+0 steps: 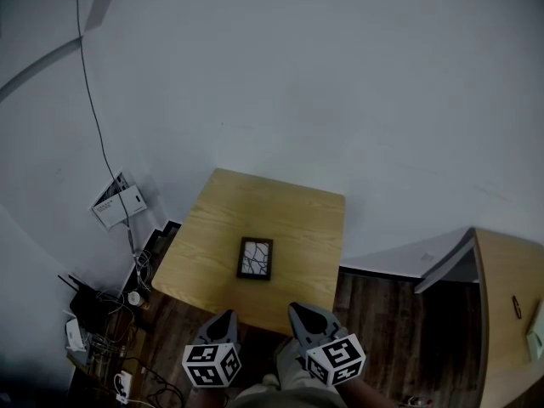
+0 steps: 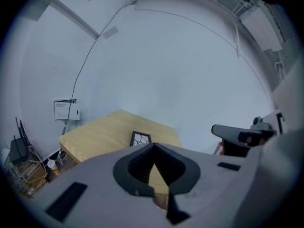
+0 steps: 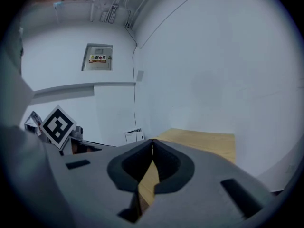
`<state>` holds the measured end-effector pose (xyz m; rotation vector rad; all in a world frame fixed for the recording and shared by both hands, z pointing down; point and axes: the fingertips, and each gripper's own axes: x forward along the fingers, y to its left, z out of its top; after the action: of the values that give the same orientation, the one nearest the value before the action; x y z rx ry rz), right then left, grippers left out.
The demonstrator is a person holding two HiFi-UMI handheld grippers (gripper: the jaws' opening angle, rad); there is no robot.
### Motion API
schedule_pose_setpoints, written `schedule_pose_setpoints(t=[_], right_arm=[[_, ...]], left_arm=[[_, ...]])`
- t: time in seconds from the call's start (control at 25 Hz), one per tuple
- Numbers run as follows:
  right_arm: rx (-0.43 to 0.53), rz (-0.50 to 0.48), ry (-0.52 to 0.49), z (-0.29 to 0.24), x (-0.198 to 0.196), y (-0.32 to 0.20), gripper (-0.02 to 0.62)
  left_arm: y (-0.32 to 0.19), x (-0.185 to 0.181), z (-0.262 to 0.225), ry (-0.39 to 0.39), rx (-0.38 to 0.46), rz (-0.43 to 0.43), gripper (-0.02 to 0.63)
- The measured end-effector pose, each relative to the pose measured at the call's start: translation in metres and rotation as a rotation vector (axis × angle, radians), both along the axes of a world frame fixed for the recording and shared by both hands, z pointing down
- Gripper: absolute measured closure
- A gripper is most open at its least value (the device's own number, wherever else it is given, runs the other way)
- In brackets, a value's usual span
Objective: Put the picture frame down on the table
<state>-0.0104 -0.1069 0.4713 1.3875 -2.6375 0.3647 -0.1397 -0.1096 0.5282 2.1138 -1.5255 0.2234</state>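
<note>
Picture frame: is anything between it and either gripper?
Nothing visible. The picture frame is alone on the table; only bare tabletop separates it from the left gripper and right gripper, both shut and empty at the near edge.

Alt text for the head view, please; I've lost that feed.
A small dark picture frame rests near the middle of a light wooden table, held by neither gripper. The left gripper and right gripper hang at the bottom of the view, short of the table's near edge, jaws together.
</note>
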Motion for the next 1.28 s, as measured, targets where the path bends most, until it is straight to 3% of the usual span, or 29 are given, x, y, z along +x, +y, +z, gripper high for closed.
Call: schedule_pose_setpoints(t=[0.4, 0.92, 1.28], right_arm=[[0.008, -0.009, -0.003, -0.004, -0.004, 0.014, 0.595], [0.005, -0.061, 0.082, -0.004, -0.01, 0.021, 0.595], [0.019, -0.058, 0.071, -0.009, -0.01, 0.02, 0.595]], left_arm=[[0.011, 0.001, -0.003, 0.016, 0.005, 0.008, 0.603], [0.013, 0.004, -0.007, 0.023, 0.013, 0.011, 0.603], [0.012, 0.007, -0.009, 0.032, 0.023, 0.011, 0.603]])
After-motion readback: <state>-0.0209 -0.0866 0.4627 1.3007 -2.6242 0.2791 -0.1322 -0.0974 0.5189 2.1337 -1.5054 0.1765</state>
